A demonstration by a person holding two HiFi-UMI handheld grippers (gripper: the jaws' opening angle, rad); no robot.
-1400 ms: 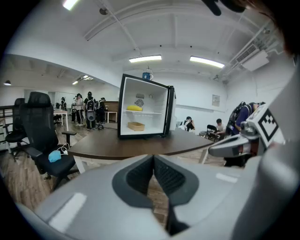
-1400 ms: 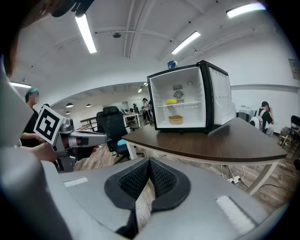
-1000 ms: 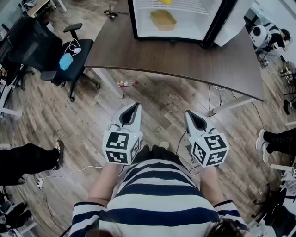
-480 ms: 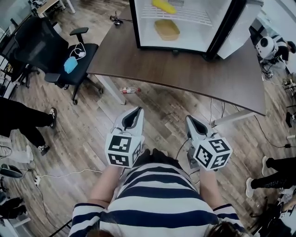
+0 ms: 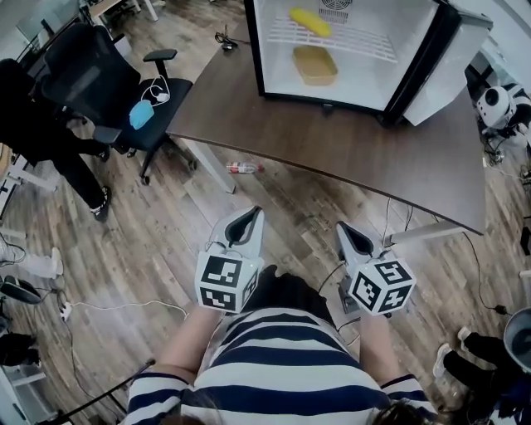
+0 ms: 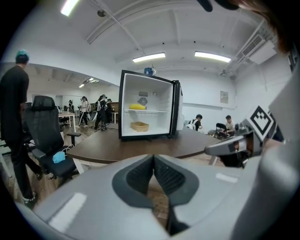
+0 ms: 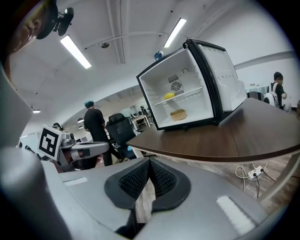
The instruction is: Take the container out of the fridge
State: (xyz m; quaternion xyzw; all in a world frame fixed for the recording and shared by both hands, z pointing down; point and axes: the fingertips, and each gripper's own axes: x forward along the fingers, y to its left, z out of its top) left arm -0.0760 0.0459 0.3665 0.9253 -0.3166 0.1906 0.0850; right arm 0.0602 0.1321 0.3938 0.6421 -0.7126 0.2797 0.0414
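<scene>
The tan container (image 5: 315, 65) lies on the floor of the open mini fridge (image 5: 274, 83), which stands on the dark table (image 5: 357, 153); a yellow item (image 5: 309, 21) rests on the wire shelf above it. My left gripper (image 5: 252, 214) and right gripper (image 5: 342, 229) hover over the wooden floor, well short of the table, both shut and empty. In the left gripper view the container (image 6: 140, 126) is small and far beyond my left gripper (image 6: 153, 157). In the right gripper view the container (image 7: 177, 114) sits past my right gripper (image 7: 149, 162).
The fridge door (image 5: 452, 62) hangs open at the right. A black office chair (image 5: 99, 83) with a blue mask (image 5: 145, 114) stands left of the table, beside a person in black (image 5: 41, 137). A plastic bottle (image 5: 243, 168) lies under the table edge.
The table and fridge have come lower in the head view as both grippers travelled toward them. The person in black at the left has walked up beside the chair.
</scene>
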